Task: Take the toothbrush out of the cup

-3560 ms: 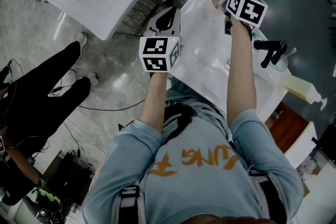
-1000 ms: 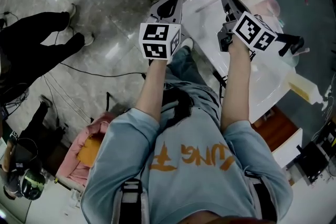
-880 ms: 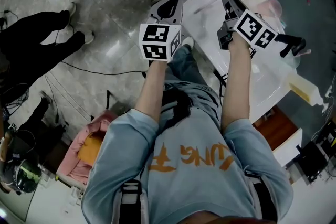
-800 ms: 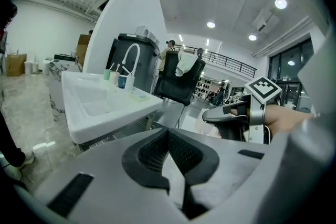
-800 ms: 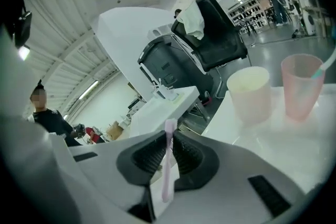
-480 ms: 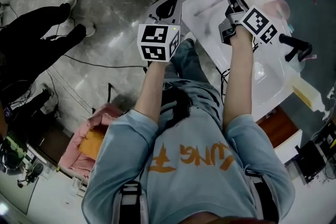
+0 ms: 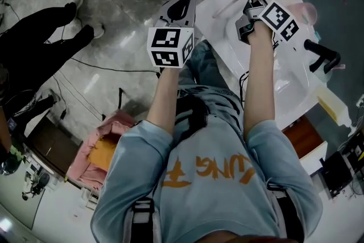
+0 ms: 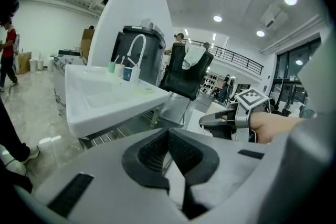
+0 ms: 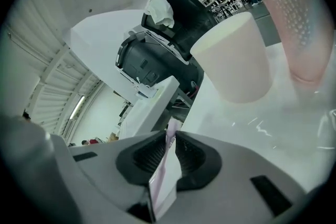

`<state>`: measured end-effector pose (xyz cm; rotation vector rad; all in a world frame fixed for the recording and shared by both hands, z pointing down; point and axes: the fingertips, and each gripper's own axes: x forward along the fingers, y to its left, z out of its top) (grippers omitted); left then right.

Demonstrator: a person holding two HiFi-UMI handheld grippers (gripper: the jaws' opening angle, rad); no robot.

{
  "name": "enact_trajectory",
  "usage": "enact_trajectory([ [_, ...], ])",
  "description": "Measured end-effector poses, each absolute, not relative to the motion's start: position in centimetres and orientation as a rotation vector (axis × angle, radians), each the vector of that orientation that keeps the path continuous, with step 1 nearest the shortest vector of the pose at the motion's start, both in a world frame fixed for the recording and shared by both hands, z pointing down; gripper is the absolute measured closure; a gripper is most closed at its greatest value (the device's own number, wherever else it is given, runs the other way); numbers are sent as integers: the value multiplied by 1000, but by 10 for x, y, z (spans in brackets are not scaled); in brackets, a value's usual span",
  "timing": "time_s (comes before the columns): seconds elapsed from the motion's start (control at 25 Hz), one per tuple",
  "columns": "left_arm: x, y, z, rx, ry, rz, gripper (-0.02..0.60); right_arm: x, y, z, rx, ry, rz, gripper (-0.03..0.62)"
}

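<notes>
1. The right gripper [image 9: 170,140] is found closed narrowly on the toothbrush [image 9: 164,178]. The pale handle is pinched edge-on between the pads, and a short end shows past the jaw tips.
2. The toothbrush is noted clear of both vessels. In the right gripper view, the cream cup [image 9: 236,57] lies at 1 o'clock of the jaws and the pink cup [image 9: 302,29] at 2 o'clock. Both are apart from the brush.
3. The left gripper [image 8: 169,136] is found with jaws together and nothing between them. It is held off the washbasin [image 7: 284,82], at 9 o'clock of the right gripper in the head view.
4. Removal is judged done; setting the brush down is judged the step in hand.
5. It is advised that the brush be brought flat onto the white ledge at 11 o'clock of the jaws, well short of the cups, and that the grip be eased only once the handle is supported.
6. Rolling toward the bowl is judged the main risk.
</notes>
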<state>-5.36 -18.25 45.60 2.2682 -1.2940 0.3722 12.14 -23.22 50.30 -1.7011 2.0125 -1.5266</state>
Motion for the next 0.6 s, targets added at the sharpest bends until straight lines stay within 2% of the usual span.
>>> enact_trajectory([
  [0.4,-48,-189,460,2260,-1294,376,561,135,-237,517,-1799,1935,-1515,510],
  [0.52,-47,-188,460,2261,-1291,377,561,137,-236,517,-1796,1921,-1511,438],
  [0.6,-47,-188,459,2262,-1291,376,561,136,-235,517,-1785,1917,-1514,433],
])
